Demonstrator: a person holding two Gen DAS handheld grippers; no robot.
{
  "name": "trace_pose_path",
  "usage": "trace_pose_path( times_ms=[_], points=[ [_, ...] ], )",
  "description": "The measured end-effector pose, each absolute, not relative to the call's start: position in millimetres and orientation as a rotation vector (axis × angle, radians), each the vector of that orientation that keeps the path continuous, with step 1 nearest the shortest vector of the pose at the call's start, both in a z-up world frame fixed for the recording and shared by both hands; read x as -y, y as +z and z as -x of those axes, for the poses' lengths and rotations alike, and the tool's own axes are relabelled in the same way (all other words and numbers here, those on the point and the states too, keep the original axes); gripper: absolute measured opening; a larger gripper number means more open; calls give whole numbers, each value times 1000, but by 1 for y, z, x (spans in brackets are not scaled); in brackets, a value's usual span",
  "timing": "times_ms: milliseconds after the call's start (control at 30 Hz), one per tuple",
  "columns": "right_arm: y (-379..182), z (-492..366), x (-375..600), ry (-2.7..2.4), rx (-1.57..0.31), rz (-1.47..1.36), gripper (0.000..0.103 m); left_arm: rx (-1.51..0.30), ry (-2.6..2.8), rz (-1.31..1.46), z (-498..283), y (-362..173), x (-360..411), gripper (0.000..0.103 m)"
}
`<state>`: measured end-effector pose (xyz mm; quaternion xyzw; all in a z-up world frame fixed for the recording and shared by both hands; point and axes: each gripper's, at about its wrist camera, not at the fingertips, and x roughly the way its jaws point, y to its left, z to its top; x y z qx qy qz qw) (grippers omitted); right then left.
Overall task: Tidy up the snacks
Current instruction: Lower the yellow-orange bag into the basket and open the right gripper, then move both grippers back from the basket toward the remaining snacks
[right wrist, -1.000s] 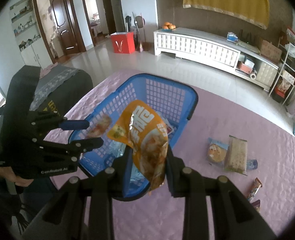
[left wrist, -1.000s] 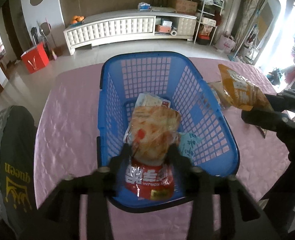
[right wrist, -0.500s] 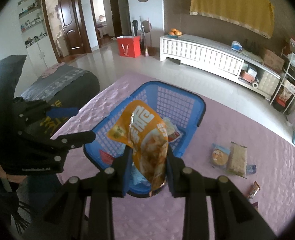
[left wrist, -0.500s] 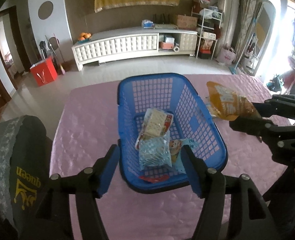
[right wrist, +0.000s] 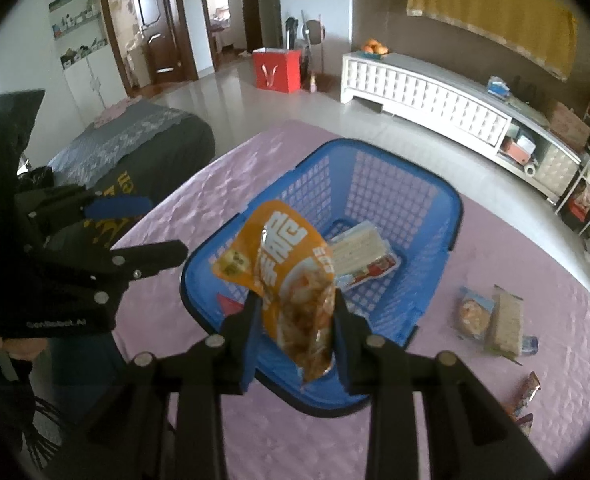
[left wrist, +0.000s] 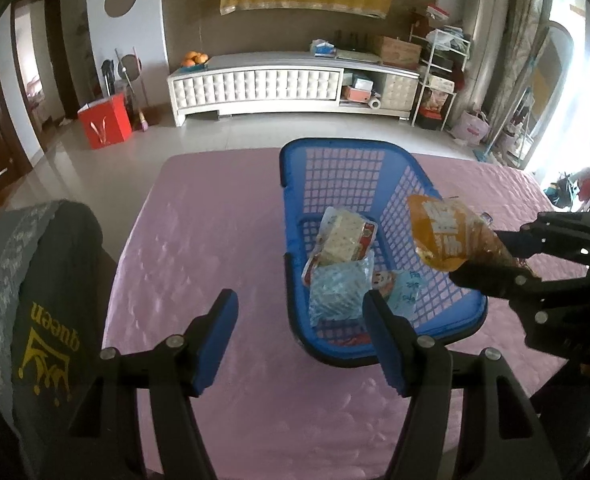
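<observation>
Orange snack pouch held above the blue basket, left gripper empty.

The right gripper (right wrist: 295, 316) has its fingers clamped on an orange snack pouch (right wrist: 291, 280), which hangs tilted over the near rim of the blue basket (right wrist: 427, 196) on the pink quilted tabletop (left wrist: 215, 220). The left gripper (left wrist: 301, 340) hovers at the basket's 7 o'clock side with its blue-padded fingers (left wrist: 215, 340) spread wide and nothing between them. Inside the basket lie a cracker pack (left wrist: 345, 236), a clear blue-tinted packet (left wrist: 337, 292) just in front of it, and a small light-blue snack bag (left wrist: 405, 292) beside that. At the basket's 3 o'clock in the right wrist view, loose on the tabletop, sit a round biscuit pack (right wrist: 473, 314) touching a long cracker bar (right wrist: 505, 322), with a small candy bar (right wrist: 531, 386) nearer the edge. A dark chair cover (left wrist: 43, 312) stands at the tabletop's 8 o'clock.
</observation>
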<state>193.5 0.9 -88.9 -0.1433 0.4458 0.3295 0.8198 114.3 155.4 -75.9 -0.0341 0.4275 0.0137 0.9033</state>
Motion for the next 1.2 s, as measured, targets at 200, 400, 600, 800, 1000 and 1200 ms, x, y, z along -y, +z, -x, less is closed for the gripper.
trace_pose_path(
  times_ms=[200,400,600,800,1000,1200],
  points=[
    [-103,-194,-9,718,-988,317,35,-898,39,83,-113,-88,-163,63],
    [-114,-194,-15,744,-1024,338,44,-904,46,101,-111,-95,-172,63],
    [-119,-194,-15,757,-1058,341,75,-919,59,122,-107,-100,-176,63],
    [-108,-183,-3,757,-1014,323,75,-906,59,110,-100,-91,-168,63],
    [-89,-178,21,724,-964,265,75,-881,45,86,-95,-77,-153,63],
    [-64,-170,62,656,-917,189,75,-828,27,43,-88,-53,-123,63]
  ],
)
